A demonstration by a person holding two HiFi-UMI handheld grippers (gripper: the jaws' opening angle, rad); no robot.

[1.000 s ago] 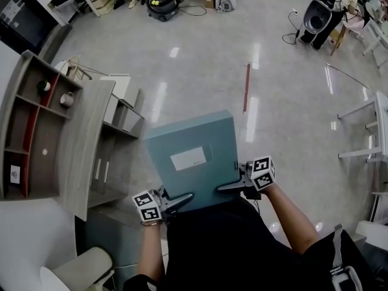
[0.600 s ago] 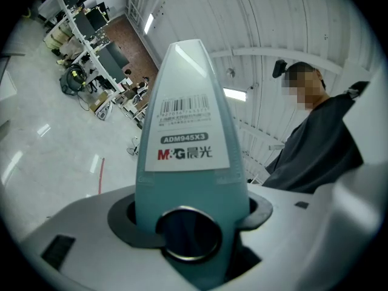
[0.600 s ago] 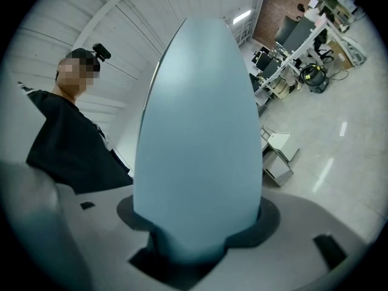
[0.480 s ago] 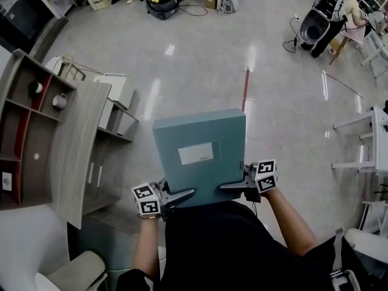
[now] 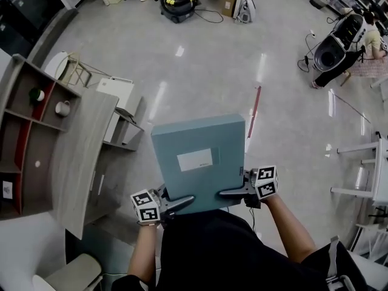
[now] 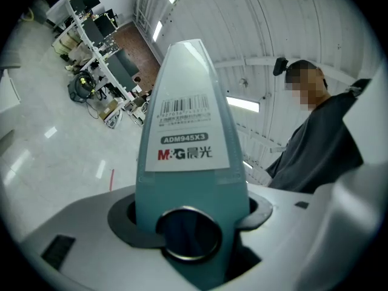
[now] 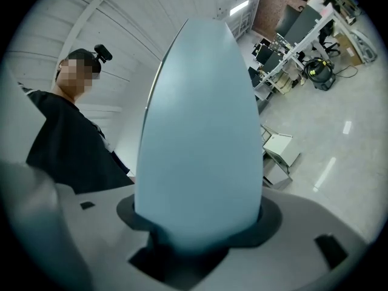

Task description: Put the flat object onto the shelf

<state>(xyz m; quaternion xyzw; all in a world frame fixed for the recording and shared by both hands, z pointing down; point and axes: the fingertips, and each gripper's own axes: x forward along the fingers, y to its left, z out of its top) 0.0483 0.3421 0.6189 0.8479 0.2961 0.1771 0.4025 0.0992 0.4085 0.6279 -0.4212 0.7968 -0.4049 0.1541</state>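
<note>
Carry phase. I am holding the flat object, a teal file box (image 5: 199, 162), lying flat and off the ground between both grippers.

- Left gripper (image 5: 182, 200): clamping the box's spine end. In the left gripper view its jaws are pressing the sides of the spine, just beside the metal finger ring (image 6: 187, 234) and below the barcode label (image 6: 185, 135).
- Right gripper (image 5: 233, 191): clamping the opposite, plain end, with the pads bearing on both faces in the right gripper view.
- The box is reaching forward from both grippers over bare floor (image 5: 206, 71), touching nothing else.
- Shelf (image 5: 76, 150): standing well apart, out beyond the left gripper's outer side. A few small items are sitting in its far compartments, too small to name.

Progress, as I am judging it: the pick-up is done and the placing is not. Left to do: bringing the box across to the shelf, lining it up with a free compartment, setting it in, then releasing both grips.
</note>
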